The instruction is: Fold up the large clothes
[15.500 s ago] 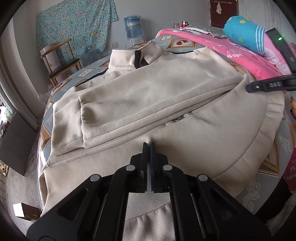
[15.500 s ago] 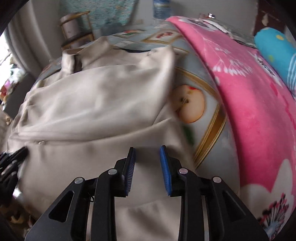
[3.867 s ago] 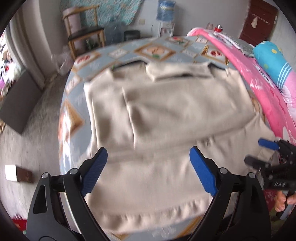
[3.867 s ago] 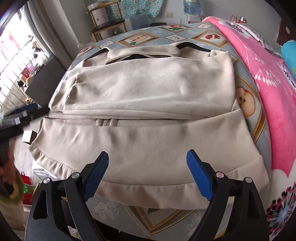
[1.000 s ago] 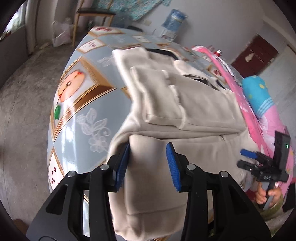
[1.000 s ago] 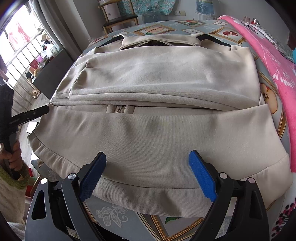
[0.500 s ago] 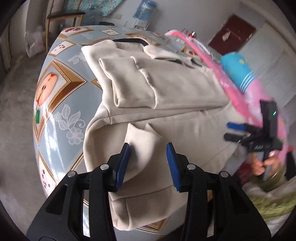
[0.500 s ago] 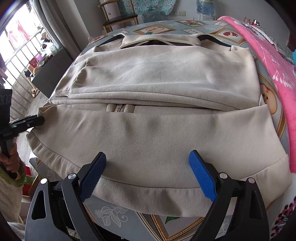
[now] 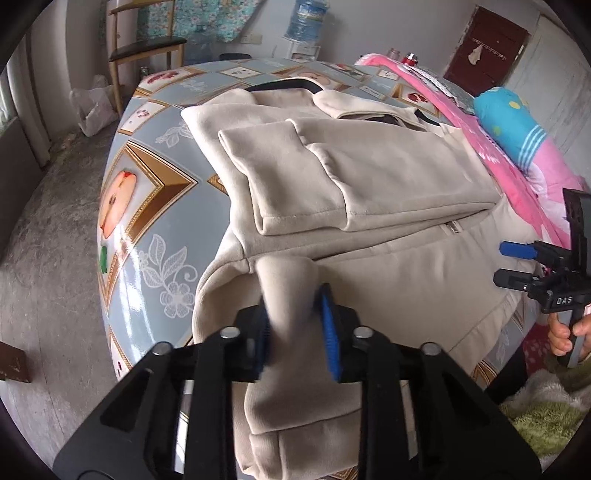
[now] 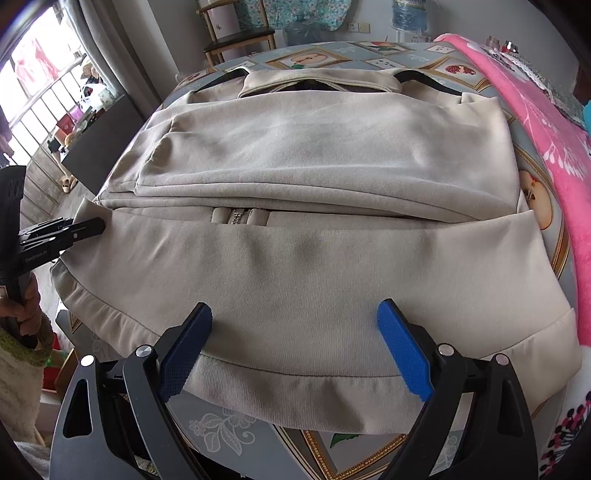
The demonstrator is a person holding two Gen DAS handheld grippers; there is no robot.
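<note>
Beige jacket [image 10: 332,258] spread on patterned bedspread [image 9: 147,206], left gripper [image 9: 295,325] clamped on jacket's bunched edge at 9 o'clock, right gripper [image 10: 295,343] spread wide above hem at 6 o'clock, pink blanket [image 10: 546,122] at 2 o'clock.

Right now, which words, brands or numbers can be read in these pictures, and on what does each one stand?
"DAS": white letters on the black body of the right gripper, seen from the left wrist view.
A white print on the body of the left gripper, seen from the right wrist view: too blurred to read.
A mark on the white container on the chair: too small to read.
</note>
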